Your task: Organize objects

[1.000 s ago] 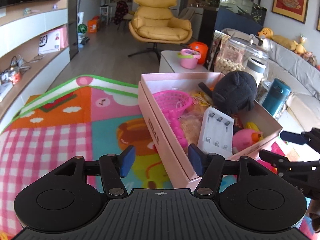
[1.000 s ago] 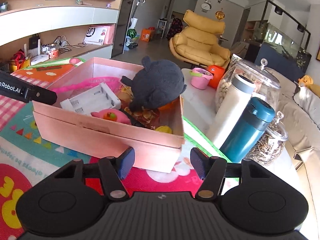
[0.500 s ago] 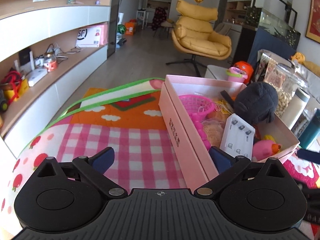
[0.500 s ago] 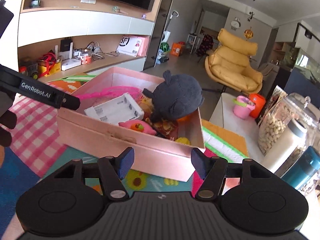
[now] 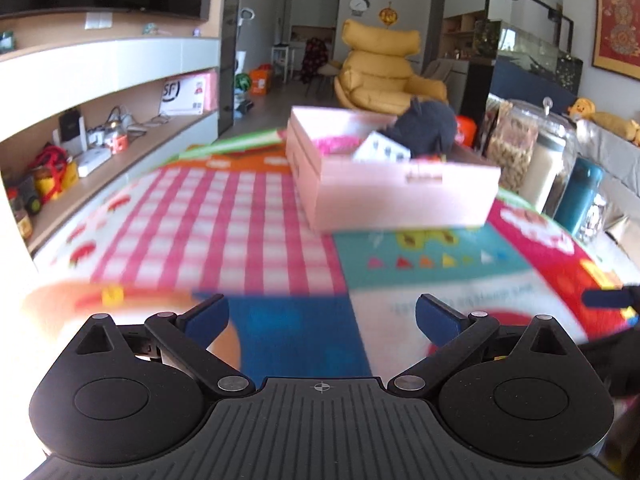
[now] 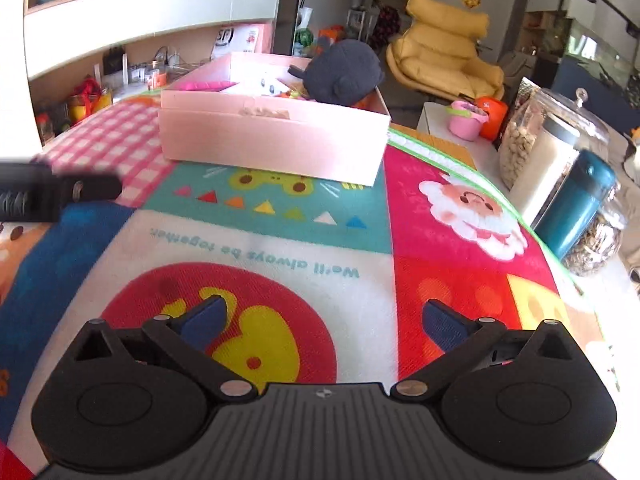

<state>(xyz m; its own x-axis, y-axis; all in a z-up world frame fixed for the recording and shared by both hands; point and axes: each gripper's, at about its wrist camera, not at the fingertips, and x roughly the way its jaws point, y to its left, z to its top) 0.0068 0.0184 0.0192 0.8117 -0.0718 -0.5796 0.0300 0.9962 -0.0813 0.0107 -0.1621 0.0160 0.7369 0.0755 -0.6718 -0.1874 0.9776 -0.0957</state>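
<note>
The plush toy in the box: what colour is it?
Dark grey, almost black. The plush toy shows best in the right wrist view.

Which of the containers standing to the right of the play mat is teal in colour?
The slim teal bottle at the mat's edge. The white bottle beside it is pale, and the glass jars are clear.

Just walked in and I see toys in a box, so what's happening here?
A person holds two grippers over a colourful play mat. The left gripper is open and empty; the right gripper's jaws are opening with nothing between them. A pink box on the mat holds a dark plush toy, a white tray and other toys. Neither gripper touches the box.
</note>
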